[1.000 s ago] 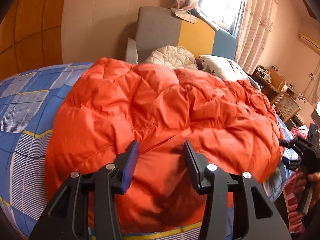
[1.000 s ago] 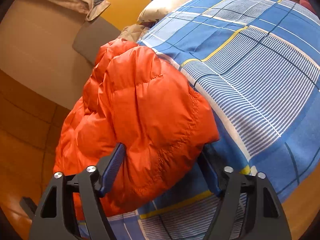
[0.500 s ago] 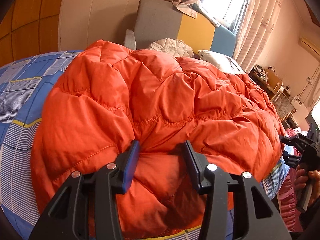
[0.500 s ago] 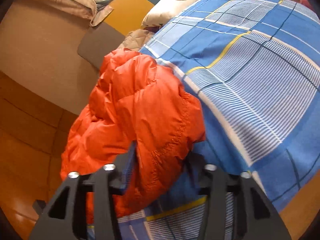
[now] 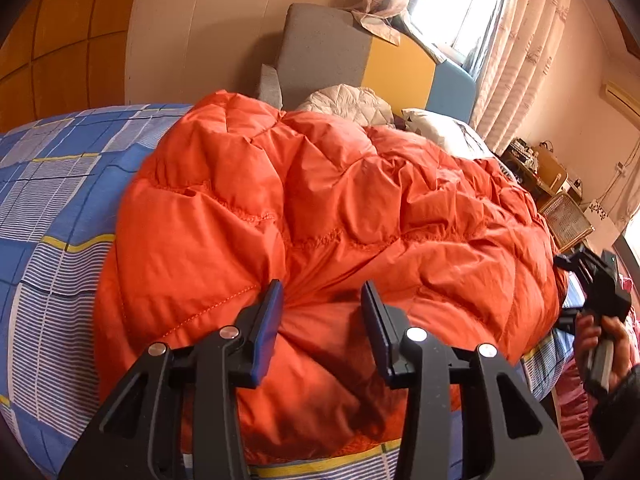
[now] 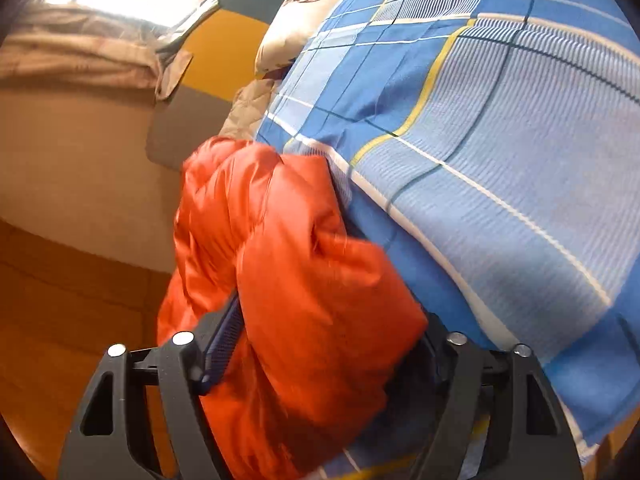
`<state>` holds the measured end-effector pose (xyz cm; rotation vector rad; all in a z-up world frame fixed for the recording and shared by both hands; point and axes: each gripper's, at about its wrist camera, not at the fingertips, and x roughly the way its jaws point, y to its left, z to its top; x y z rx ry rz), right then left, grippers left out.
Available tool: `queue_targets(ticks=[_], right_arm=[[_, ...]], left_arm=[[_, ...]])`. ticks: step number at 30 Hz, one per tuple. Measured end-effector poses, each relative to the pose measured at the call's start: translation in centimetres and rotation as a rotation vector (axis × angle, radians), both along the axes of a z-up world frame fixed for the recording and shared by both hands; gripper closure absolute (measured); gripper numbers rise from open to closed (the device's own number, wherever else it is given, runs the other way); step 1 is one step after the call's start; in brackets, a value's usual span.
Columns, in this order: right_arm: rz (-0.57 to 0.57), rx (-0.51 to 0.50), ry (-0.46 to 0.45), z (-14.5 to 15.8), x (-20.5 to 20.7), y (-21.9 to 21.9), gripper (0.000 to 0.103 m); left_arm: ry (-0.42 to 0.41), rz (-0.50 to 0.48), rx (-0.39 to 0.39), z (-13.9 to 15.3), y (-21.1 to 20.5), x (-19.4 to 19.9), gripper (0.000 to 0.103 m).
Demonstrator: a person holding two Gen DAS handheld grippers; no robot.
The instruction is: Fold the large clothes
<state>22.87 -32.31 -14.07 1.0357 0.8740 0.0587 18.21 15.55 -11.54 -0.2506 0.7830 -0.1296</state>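
A large orange quilted down jacket (image 5: 340, 216) lies in a puffy heap across the blue checked bedsheet (image 5: 48, 200). My left gripper (image 5: 322, 308) is shut on a bunched fold of its near edge, with the fabric pinched between the blue pads. My right gripper (image 6: 320, 344) is shut on a thick wad of the same jacket (image 6: 288, 264) and holds it lifted off the sheet (image 6: 500, 140). The right gripper also shows at the far right of the left wrist view (image 5: 592, 280), at the jacket's right end.
A grey, yellow and blue headboard (image 5: 360, 60) stands behind the bed, with a white quilted cover (image 5: 348, 104) and a pillow (image 5: 440, 132) against it. Curtains (image 5: 520, 40) and a window are at the back right. A wicker basket (image 5: 564, 216) and cluttered furniture stand to the right.
My right gripper has closed on the jacket's end and lifted it, tilting. My left gripper kept its grip and the jacket bunched up closer to it.
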Motion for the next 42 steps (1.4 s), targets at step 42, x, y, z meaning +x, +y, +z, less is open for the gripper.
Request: queue_targets(ticks=[42], right_arm=[[0.483, -0.351, -0.36, 13.7, -5.0, 22.0, 0.082]], left_arm=[[0.033, -0.043, -0.089, -1.7, 2.0, 1.1, 0.067]])
